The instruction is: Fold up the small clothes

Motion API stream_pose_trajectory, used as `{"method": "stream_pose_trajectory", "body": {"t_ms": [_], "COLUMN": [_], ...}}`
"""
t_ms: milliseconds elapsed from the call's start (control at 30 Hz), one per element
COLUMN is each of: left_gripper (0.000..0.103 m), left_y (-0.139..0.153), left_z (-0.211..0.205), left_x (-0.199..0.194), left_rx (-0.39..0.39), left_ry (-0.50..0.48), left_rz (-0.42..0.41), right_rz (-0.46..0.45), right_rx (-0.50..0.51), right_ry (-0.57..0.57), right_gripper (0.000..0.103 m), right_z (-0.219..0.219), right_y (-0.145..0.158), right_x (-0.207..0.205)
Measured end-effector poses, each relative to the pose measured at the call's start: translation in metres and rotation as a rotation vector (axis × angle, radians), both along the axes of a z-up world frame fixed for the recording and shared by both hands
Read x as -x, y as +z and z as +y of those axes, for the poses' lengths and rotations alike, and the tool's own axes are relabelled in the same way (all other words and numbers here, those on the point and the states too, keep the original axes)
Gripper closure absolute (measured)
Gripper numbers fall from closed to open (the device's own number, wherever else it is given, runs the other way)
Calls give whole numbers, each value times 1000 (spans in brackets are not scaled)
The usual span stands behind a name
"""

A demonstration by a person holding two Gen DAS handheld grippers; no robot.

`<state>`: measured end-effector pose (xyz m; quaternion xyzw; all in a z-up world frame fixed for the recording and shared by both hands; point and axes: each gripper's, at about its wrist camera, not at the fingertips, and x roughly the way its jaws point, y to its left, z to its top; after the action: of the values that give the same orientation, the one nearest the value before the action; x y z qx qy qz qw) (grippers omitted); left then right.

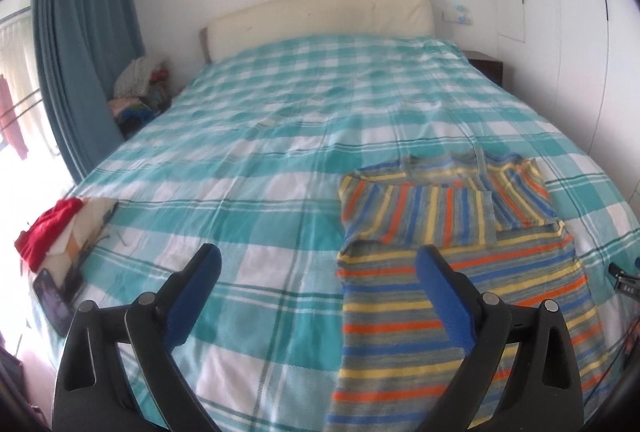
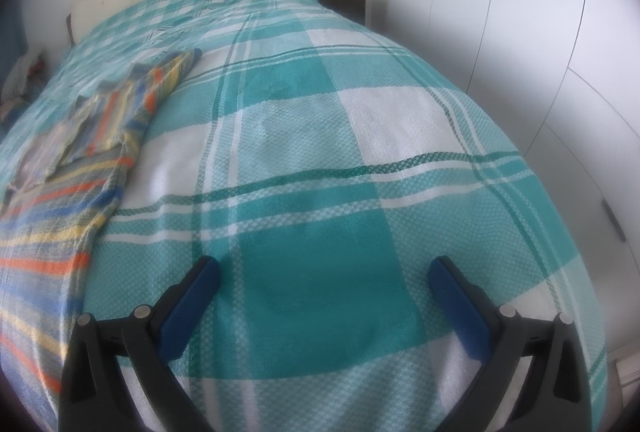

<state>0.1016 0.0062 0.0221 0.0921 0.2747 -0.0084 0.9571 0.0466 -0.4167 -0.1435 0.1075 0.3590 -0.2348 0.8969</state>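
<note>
A small striped shirt (image 1: 452,252) in orange, blue, yellow and grey lies flat on the teal plaid bedspread (image 1: 260,160), its sleeves folded in over the chest. My left gripper (image 1: 318,260) is open and empty, above the bed, its right finger over the shirt's left edge. In the right wrist view the shirt (image 2: 76,168) lies at the left. My right gripper (image 2: 324,268) is open and empty over bare bedspread (image 2: 360,136), to the right of the shirt.
A red garment (image 1: 48,232) on a pale cloth and a dark phone (image 1: 52,302) lie at the bed's left edge. A pile of clothes (image 1: 140,92) sits beside the blue curtain (image 1: 80,44). A dark nightstand (image 2: 344,4) and white wardrobes (image 2: 520,32) stand on the right.
</note>
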Motion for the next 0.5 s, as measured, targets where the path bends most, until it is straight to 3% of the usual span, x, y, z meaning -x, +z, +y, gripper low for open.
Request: {"method": "stream_pose_trajectory", "body": {"t_ms": [267,500], "left_gripper": [4,4], "left_y": [2,3], "left_z": [14,16], "left_x": [16,23], "left_rx": [16,14], "left_ry": [31,31], "left_rz": [-24,-39], "right_rz": [-102,-121], "right_rx": [90,143], "right_ry": [88,170], "right_gripper": [1,1], "right_z": [39,80], "right_y": [52,92], "right_x": [33,64]}}
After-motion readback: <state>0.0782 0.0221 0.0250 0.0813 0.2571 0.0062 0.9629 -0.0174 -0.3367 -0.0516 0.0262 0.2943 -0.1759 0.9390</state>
